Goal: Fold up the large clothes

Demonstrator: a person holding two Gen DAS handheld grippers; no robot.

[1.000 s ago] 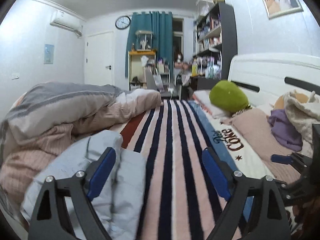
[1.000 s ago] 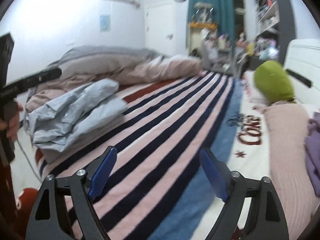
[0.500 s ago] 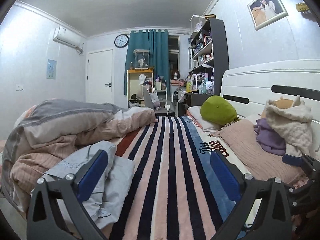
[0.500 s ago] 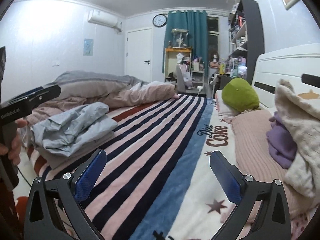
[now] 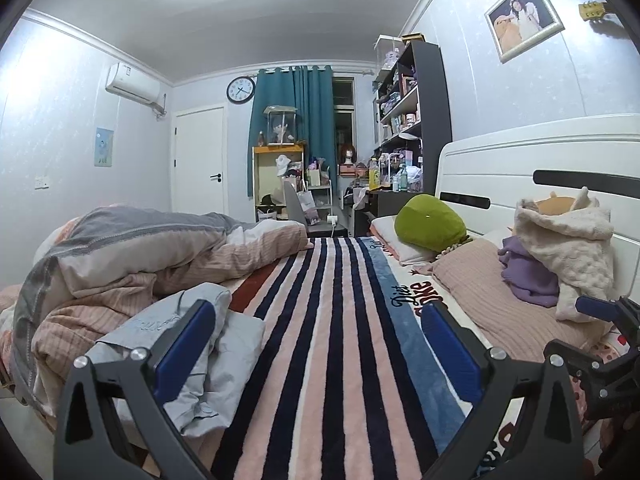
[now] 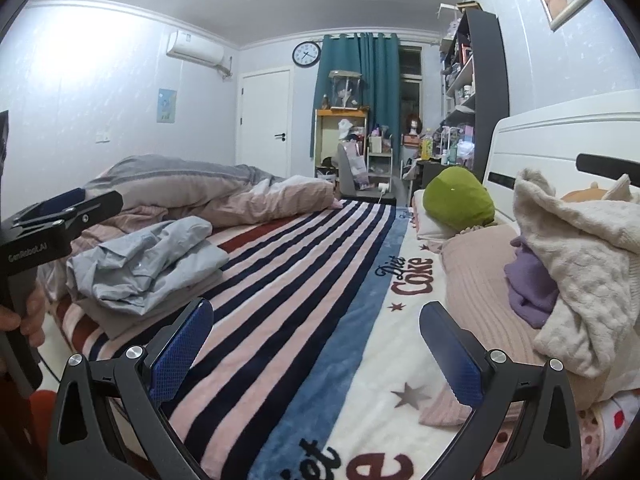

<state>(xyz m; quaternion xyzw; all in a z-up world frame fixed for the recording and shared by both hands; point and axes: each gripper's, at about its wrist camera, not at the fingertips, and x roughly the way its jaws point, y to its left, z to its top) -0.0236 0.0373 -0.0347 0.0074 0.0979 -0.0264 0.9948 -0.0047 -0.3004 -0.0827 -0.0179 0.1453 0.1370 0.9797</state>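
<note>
A crumpled light blue-grey garment (image 5: pixel 208 344) lies on the left side of the striped blanket (image 5: pixel 332 320); in the right wrist view it (image 6: pixel 148 260) rests on a folded grey piece. A cream fleece garment (image 6: pixel 580 256) and a purple one (image 6: pixel 528 284) lie heaped on the pink pillow at the right. My left gripper (image 5: pixel 316 344) is open and empty above the blanket, right of the blue-grey garment. My right gripper (image 6: pixel 316 340) is open and empty over the blanket's blue band. The left gripper also shows at the left edge of the right wrist view (image 6: pixel 52 220).
A bunched pink and grey duvet (image 5: pixel 132 248) fills the bed's left side. A green plush (image 5: pixel 430 220) lies by the white headboard (image 5: pixel 540 168). Shelves (image 5: pixel 412 120), a cluttered desk and a door stand beyond the bed's far end.
Both grippers have risen and tilted up, so more of the room and ceiling shows. The cream and purple heap has come into the right wrist view. Both stay open and empty.
</note>
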